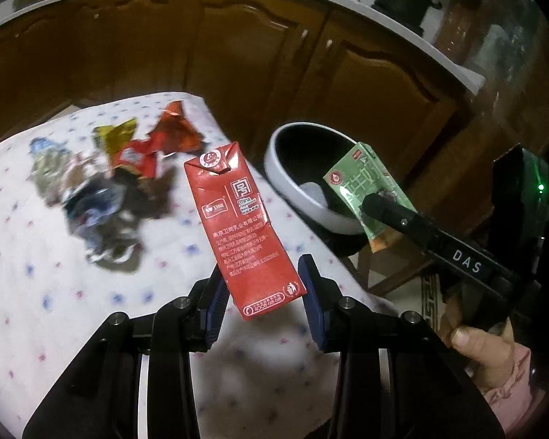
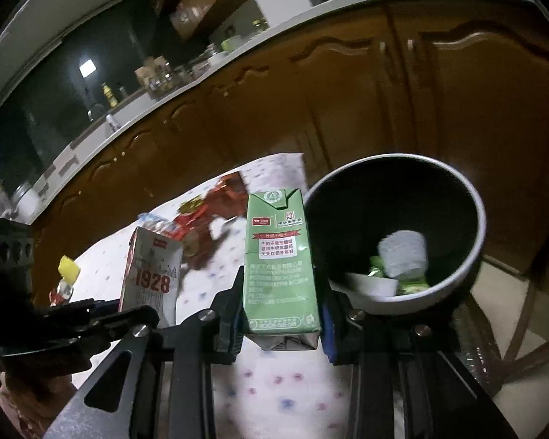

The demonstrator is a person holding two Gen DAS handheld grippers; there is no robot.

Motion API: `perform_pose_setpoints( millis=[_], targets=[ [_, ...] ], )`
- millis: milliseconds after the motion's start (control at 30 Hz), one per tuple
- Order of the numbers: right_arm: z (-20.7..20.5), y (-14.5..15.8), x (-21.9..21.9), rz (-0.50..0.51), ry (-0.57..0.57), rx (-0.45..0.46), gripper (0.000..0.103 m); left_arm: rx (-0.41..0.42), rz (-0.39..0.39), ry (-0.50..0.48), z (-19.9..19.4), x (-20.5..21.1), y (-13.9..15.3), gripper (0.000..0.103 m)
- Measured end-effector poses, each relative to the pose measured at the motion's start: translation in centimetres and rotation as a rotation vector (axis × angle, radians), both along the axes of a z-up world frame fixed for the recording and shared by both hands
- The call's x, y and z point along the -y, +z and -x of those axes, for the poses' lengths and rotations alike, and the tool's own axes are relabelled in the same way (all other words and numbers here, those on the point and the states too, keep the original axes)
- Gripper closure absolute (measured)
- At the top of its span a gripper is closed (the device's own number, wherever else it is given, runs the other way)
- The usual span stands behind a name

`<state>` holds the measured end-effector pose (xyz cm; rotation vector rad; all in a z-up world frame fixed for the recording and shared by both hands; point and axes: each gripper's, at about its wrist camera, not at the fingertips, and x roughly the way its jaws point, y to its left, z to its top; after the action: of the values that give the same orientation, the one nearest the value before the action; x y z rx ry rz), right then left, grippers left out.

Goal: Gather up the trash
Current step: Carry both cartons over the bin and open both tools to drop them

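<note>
Left tongs (image 1: 263, 292) grip the red carton (image 1: 243, 226); right tongs (image 2: 280, 323) grip the green carton (image 2: 280, 267).

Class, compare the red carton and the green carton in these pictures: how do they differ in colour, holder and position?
The red carton is red and held by the left gripper; the green carton is green and held by the right gripper. The red carton hangs over the spotted tablecloth; the green one is nearer the bin, by its rim. Both are small drink cartons, lifted off the table.
</note>
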<state>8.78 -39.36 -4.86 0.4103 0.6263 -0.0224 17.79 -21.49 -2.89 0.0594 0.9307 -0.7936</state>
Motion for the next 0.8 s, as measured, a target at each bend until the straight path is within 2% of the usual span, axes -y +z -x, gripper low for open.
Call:
perform_pose_setpoints(
  millis=[300,800],
  targets=[
    [0.4,0.0,4.0,0.006,-0.070,-0.002,0.070,0.008,-0.024,-0.064,-0.8,4.3,0.2,0.067],
    [-0.8,-0.6,8.0,0.016,-0.112,-0.030,0.070,0.008,-0.070,-0.163,-2.5,12.3,0.3,0.067]
  ],
)
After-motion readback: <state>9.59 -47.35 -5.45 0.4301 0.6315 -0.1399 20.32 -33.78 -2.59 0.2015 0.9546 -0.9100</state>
